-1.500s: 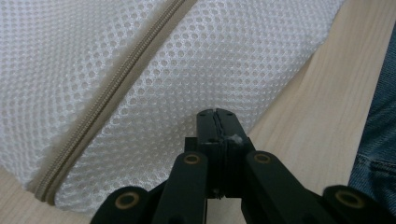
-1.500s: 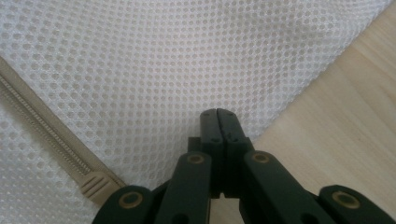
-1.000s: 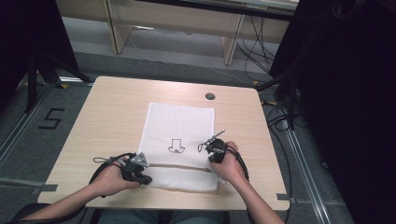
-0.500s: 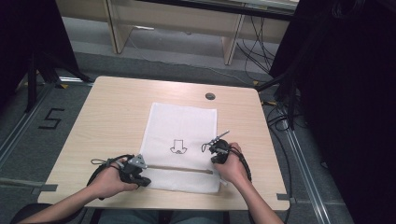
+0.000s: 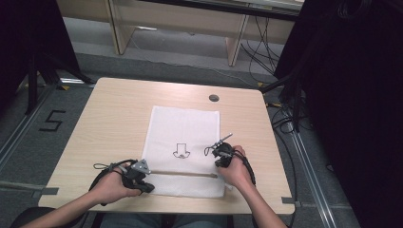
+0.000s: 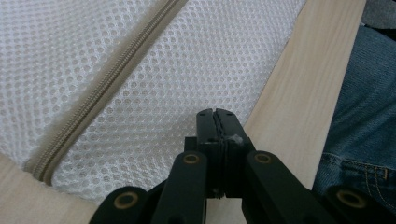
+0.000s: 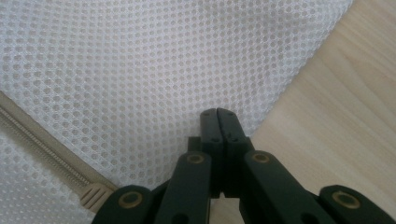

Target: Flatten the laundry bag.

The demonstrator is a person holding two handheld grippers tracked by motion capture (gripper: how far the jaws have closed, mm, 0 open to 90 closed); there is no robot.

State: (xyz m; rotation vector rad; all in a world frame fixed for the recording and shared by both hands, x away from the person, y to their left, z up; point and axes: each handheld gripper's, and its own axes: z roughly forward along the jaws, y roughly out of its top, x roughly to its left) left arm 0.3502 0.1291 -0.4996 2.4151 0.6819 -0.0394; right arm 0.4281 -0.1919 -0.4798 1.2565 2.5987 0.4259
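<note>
A light wooden table [image 5: 119, 114] with rounded corners stands on a grey floor [image 5: 43, 118]. 1 white mesh bag [image 5: 185, 128] lies flat on the table, nearer the person's edge, with a beige zipper [image 5: 183, 174] across its near end and a small black arrow-like mark [image 5: 180, 150] printed mid-bag. A round dark grommet [image 5: 214, 98] sits near the far edge.

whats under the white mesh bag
The white mesh bag lies flat on the wooden table, which shows all around it. Whatever is inside or under its middle is covered by the mesh.
</note>
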